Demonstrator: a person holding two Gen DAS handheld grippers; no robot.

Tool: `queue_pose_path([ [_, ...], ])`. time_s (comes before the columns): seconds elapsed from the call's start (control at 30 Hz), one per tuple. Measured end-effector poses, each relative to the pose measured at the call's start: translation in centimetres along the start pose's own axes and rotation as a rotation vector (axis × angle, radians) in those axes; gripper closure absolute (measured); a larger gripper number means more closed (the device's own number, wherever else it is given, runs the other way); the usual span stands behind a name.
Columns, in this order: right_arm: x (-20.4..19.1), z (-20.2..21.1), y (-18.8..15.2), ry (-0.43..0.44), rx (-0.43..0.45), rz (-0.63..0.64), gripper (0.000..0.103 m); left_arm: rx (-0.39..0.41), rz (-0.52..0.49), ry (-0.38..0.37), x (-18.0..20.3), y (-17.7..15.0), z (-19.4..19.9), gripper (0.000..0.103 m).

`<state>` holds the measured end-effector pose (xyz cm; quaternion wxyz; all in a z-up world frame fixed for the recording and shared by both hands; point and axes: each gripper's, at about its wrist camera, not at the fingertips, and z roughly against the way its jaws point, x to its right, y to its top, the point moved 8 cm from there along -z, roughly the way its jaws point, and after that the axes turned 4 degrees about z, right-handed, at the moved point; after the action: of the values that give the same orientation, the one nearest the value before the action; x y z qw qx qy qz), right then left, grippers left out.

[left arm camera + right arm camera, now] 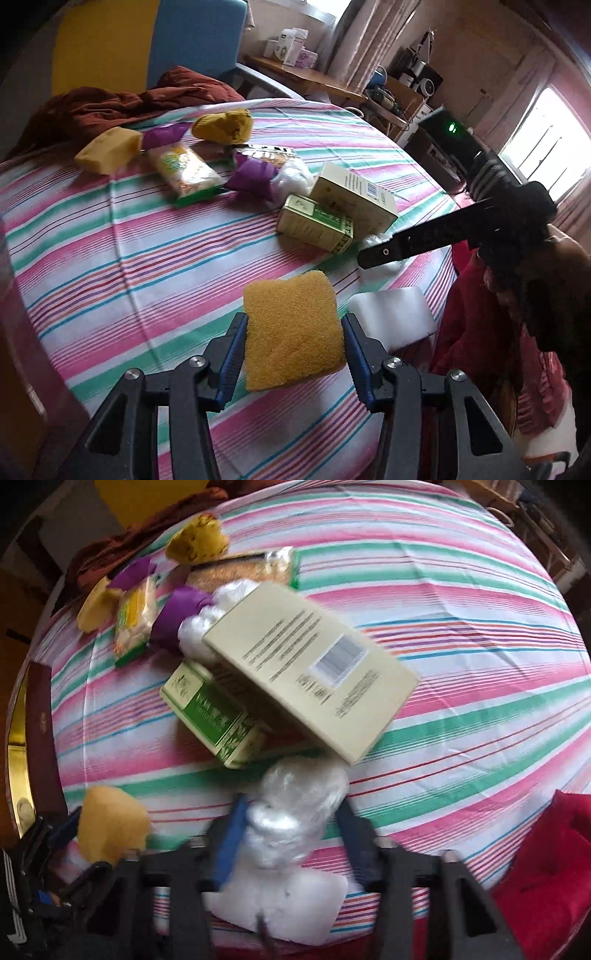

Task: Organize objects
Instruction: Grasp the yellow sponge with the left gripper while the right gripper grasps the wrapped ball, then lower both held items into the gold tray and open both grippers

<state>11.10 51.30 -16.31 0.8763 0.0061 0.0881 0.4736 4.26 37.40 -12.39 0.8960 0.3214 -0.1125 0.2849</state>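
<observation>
The yellow sponge sits low in the frame's centre in the left wrist view, its long axis running up the frame and leaning slightly left, its top edge toward the boxes. The left gripper has both blue pads against the sponge's sides, pinching it above the striped cloth. Just right of it lies a white foam block.

In the right wrist view, which is blurred, a crumpled clear plastic wad stands between the fingers of the right gripper, its length pointing up the frame; whether the fingers press it I cannot tell.

Above the wad, a cream box leans tilted across a green tea box. Snack packets and purple pouches crowd the upper left.
</observation>
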Motion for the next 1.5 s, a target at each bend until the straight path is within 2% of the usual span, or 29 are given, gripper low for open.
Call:
queue_pose_path([
  [0.2,-2.0,2.6,-1.2,0.017,0.089,0.058,0.063,0.039,0.026,0.016,-1.3,-0.7,2.6,0.052],
  [0.37,-5.9,6.8,-1.5,0.047,0.221,0.138,0.063,0.108,0.055,0.036,-2.7,-0.9,6.0,0.052],
  [0.5,-11.9,8.7,-0.7,0.098,0.300,0.236,0.063,0.176,0.102,0.068,-4.8,-1.1,9.4,0.052],
  [0.6,-16.4,8.3,0.5,0.140,0.324,0.302,0.063,0.232,0.157,0.107,-7.5,-1.6,12.5,0.051],
  [0.8,-27.3,5.9,-0.1,0.241,0.291,0.462,0.063,0.326,0.299,0.246,-15.0,-2.8,18.1,0.051],
  [1.0,-35.3,3.7,-2.6,0.301,0.226,0.582,0.063,0.392,0.409,0.429,-23.3,-4.5,22.8,0.051],
  [1.07,-36.6,3.0,-3.3,0.316,0.214,0.595,0.061,0.392,0.431,0.488,-25.8,-4.9,23.9,0.050],
  [1.13,-38.1,2.0,-3.9,0.342,0.189,0.603,0.049,0.394,0.466,0.544,-28.3,-5.7,24.8,0.047],
  [1.17,-38.6,1.6,-4.2,0.353,0.179,0.602,0.037,0.389,0.492,0.568,-29.5,-6.1,25.0,0.039],
  [1.2,-38.9,1.2,-4.5,0.366,0.166,0.602,0.028,0.391,0.517,0.581,-30.3,-6.5,25.3,0.027],
  [1.27,-39.1,0.9,-5.3,0.385,0.150,0.610,0.027,0.412,0.581,0.618,-31.7,-7.8,26.5,0.017],
  [1.4,-38.5,0.8,-5.8,0.381,0.151,0.598,0.027,0.424,0.616,0.625,-32.1,-9.6,27.1,0.016],
  [1.5,-37.6,1.2,-6.0,0.343,0.193,0.589,0.027,0.426,0.602,0.631,-31.3,-10.3,26.9,0.016],
])
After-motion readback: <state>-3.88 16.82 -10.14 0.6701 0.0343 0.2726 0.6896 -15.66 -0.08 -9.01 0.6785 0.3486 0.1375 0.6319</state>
